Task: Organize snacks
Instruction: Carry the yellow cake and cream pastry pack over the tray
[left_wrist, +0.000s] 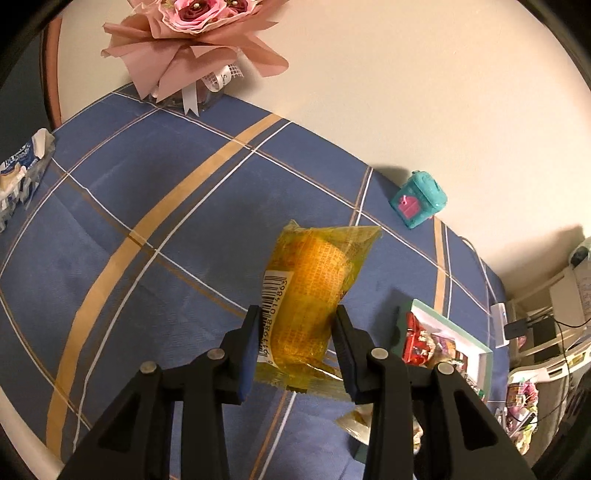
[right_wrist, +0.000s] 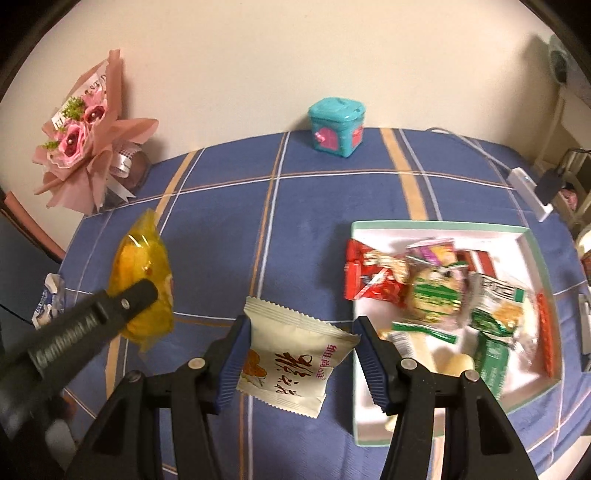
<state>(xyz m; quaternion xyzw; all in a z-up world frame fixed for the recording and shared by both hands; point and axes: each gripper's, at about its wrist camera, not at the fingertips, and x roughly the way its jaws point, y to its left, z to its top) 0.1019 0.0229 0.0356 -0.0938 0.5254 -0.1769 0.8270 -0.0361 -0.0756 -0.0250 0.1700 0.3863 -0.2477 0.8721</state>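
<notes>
My left gripper (left_wrist: 297, 328) is shut on a yellow snack packet (left_wrist: 314, 291) and holds it above the blue plaid tablecloth; in the right wrist view the same packet (right_wrist: 142, 280) hangs at the left under that gripper's arm. My right gripper (right_wrist: 301, 332) is open around a white snack packet (right_wrist: 291, 360) with red writing that lies on the cloth; its left finger touches the packet, its right finger stands apart. A white tray with a green rim (right_wrist: 436, 226) to the right holds several snack packets; it also shows in the left wrist view (left_wrist: 476, 343).
A pink flower bouquet (right_wrist: 83, 147) stands at the back left against the wall. A teal toy box (right_wrist: 338, 127) sits at the back edge. A blue-white wrapper (left_wrist: 22, 170) lies at the far left. A white power strip (right_wrist: 532, 192) and cables lie at the right.
</notes>
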